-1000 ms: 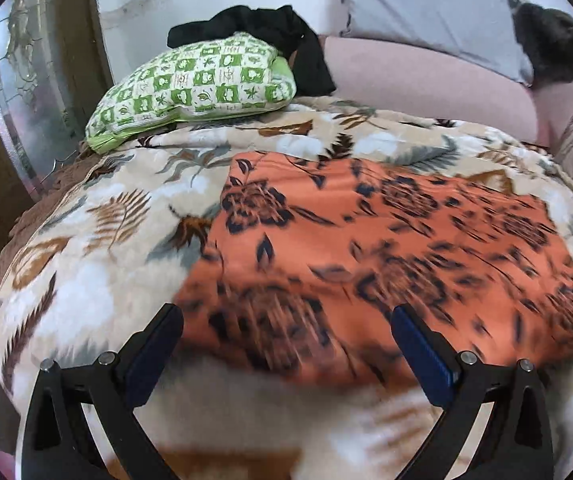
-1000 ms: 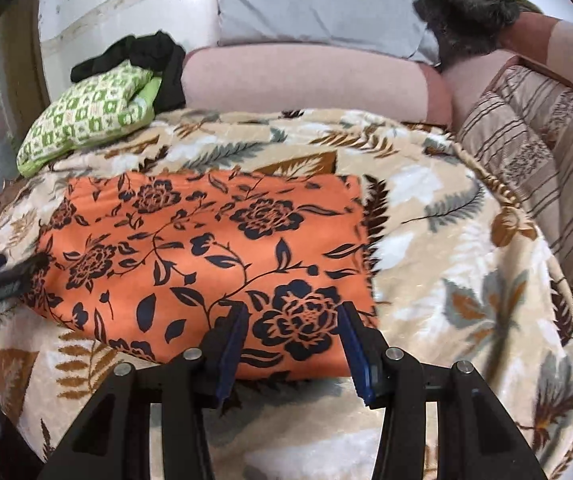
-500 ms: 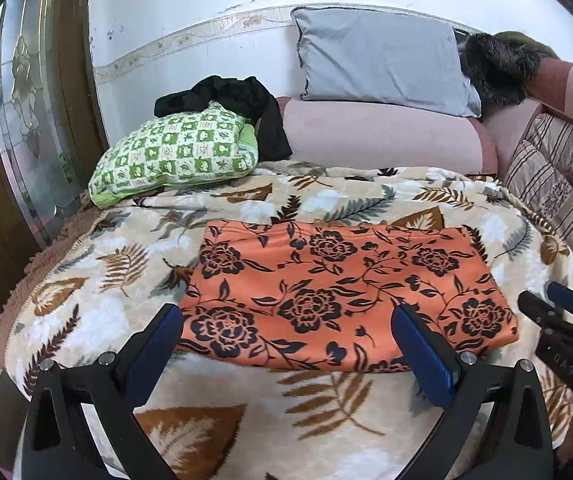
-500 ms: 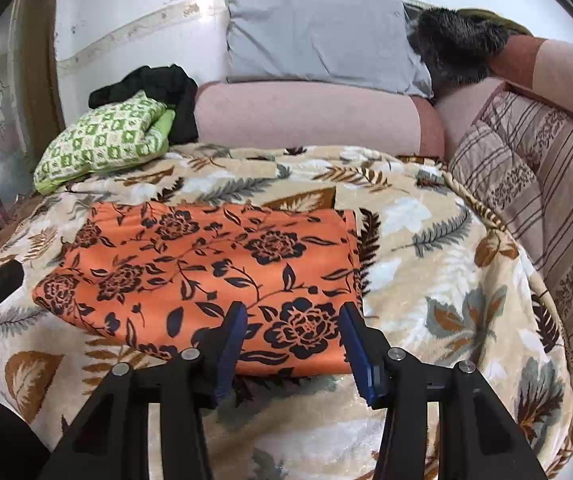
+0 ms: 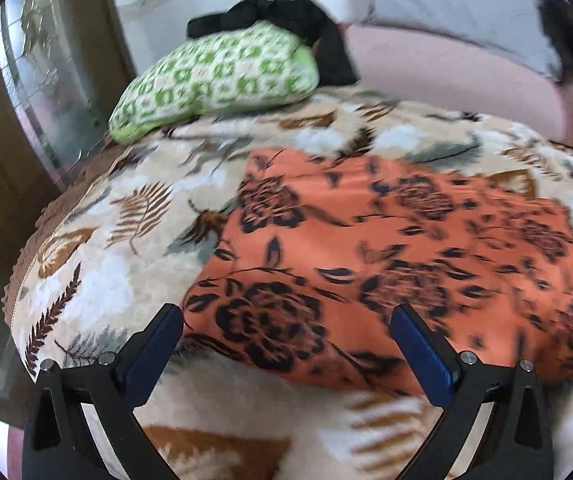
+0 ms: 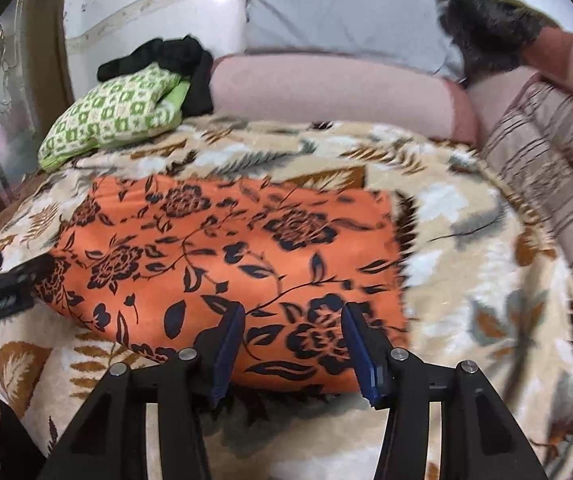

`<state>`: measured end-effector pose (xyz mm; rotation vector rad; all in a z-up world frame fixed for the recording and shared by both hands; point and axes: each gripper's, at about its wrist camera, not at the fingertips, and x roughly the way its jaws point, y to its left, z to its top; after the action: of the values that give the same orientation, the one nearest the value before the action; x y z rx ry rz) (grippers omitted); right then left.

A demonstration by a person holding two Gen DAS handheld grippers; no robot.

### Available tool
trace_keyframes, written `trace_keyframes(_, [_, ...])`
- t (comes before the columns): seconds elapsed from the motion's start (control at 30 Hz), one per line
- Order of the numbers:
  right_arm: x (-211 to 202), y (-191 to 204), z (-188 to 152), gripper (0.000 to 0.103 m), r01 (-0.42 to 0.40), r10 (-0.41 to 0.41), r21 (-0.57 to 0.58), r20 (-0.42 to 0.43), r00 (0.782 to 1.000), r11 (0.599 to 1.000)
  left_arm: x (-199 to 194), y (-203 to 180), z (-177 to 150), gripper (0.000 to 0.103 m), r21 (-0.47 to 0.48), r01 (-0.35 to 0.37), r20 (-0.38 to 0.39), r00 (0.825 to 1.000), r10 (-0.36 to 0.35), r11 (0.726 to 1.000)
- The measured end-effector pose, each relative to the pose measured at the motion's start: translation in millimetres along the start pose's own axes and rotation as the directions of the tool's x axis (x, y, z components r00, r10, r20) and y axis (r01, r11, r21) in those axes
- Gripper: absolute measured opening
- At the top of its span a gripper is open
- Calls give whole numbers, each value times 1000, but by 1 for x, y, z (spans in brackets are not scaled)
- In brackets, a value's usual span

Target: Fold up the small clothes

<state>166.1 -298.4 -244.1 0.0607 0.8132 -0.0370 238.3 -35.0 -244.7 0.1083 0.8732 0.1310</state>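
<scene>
Orange floral cloth (image 5: pixel 386 264) lies spread flat on the leaf-print blanket (image 5: pixel 98 248) that covers the bed, folded into a broad rectangle. I have the left gripper (image 5: pixel 288 344) hanging over the cloth's near left corner, its blue-padded fingers (image 5: pixel 154 352) spread wide with nothing between them but the fabric below; I cannot tell whether they touch it. My right gripper (image 6: pixel 292 344) sits over the near right edge of the same cloth, jaws parted, narrower than the left, holding nothing. In the right wrist view the left gripper shows at the far left edge, at the cloth's left corner. Behind the cloth, a green checked pillow (image 6: pixel 114 114) rests with a black garment (image 6: pixel 166 58) bunched against it, beside a pink bolster (image 6: pixel 326 94) and a grey pillow (image 6: pixel 338 12).
</scene>
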Motion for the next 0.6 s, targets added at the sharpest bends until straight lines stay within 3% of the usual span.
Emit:
trace_keyframes(0.1, [22, -6, -3, 54, -75, 78, 63, -47, 996, 995, 38, 10, 0, 103, -45, -20, -107, 994, 15, 999])
trace_keyframes(0.17, [39, -9, -6, 54, -88, 96, 97, -80, 992, 991, 63, 14, -7, 103, -66, 15, -189, 982, -27, 998])
trace_keyframes(0.3, [67, -11, -17, 54, -85, 106, 115, -186, 977, 990, 50, 22, -12, 103, -63, 35, -168, 985, -45, 997])
trace_keyframes(0.37, [59, -9, -16, 54, -91, 105, 90, -170, 980, 992, 36, 35, -17, 103, -71, 37, -157, 986, -48, 997])
trace_keyframes(0.47, [41, -16, -13, 54, -154, 167, 142, -88, 982, 978, 22, 63, -25, 103, -147, 24, -152, 987, -46, 989])
trace_keyframes(0.6, [25, -21, -7, 54, -187, 190, 170, 1, 982, 968, 16, 102, -38, 103, -351, 64, -176, 975, -133, 934])
